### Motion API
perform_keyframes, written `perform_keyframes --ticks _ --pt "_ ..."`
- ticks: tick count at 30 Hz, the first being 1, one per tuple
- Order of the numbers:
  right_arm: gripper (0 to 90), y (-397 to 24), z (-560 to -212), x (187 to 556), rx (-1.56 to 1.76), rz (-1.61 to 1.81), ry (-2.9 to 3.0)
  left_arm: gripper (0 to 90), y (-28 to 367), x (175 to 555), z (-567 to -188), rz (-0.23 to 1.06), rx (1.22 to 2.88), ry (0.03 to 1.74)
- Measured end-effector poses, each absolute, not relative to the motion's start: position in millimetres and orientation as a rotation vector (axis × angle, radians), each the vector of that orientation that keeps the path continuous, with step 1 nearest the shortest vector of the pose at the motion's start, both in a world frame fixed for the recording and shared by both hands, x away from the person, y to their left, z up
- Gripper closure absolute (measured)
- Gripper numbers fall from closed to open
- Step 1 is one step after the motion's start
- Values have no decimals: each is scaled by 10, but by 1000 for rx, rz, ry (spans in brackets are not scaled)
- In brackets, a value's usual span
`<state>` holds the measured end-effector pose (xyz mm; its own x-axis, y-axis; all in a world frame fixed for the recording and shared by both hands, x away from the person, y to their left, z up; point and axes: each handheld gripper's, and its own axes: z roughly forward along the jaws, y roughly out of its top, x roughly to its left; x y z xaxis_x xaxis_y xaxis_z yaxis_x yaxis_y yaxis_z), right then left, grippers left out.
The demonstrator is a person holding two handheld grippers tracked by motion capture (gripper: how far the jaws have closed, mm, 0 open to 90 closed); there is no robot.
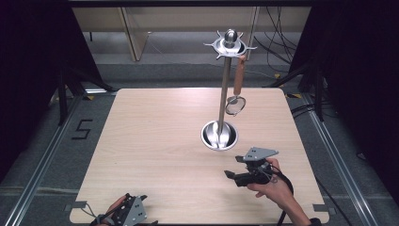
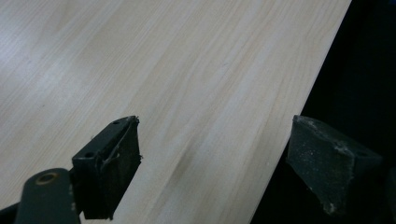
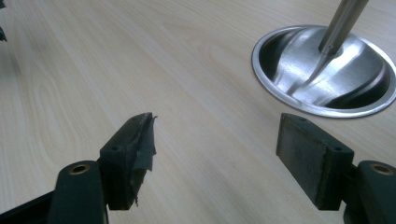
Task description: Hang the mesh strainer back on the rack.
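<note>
high view | right tongs (image 1: 231, 175) spread, near stand base (image 1: 219, 135) | left tongs (image 2: 212, 168) spread, well apart

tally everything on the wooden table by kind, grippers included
Tall steel utensil stand with round dish base: 1
Small wire-mesh strainer with brown wooden handle, hanging from the stand's top hooks: 1
Black two-jaw handheld grippers: 2, the left gripper and the right gripper, both open and holding nothing
Total: 4
</note>
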<state>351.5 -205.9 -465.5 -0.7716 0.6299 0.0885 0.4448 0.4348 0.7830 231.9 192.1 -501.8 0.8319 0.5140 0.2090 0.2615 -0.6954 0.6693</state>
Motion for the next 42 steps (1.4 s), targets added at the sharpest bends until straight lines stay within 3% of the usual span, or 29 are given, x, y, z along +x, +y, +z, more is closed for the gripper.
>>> perform_keyframes --ticks 42 --pt "286 -2057 -4838 3216 880 1160 2539 164 1917 2317 -5022 500 2359 564"
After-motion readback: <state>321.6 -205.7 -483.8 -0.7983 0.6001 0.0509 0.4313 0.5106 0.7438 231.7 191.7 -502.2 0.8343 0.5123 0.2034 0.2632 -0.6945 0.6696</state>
